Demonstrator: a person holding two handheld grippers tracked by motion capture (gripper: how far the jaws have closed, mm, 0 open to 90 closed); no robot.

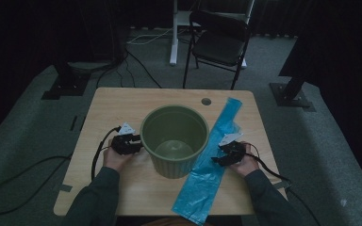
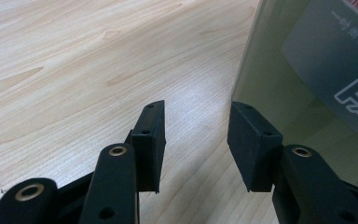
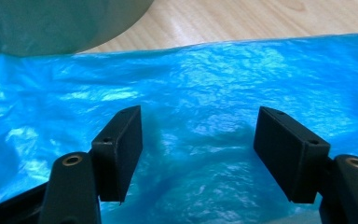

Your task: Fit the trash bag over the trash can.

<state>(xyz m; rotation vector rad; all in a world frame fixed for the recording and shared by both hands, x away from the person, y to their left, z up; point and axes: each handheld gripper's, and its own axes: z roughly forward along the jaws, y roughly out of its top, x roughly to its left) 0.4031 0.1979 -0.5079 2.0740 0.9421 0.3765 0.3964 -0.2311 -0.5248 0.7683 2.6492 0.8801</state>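
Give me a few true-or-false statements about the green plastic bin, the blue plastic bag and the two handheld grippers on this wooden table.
1. The green ribbed plastic bin stands upright and empty. True.
2. The blue plastic bag is already inside the bin. False: it lies flat on the wooden table beside it.
3. The right gripper is over the bag, jaws apart. True.
4. The left gripper clamps the bin's rim. False: its jaws are open beside the bin's wall.

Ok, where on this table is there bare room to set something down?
The far strip of the table, behind the green bin, is bare up to the blue bag. The near left corner, in front of the left gripper, is free too. The right side is crowded: the bag lies along it under the right gripper.
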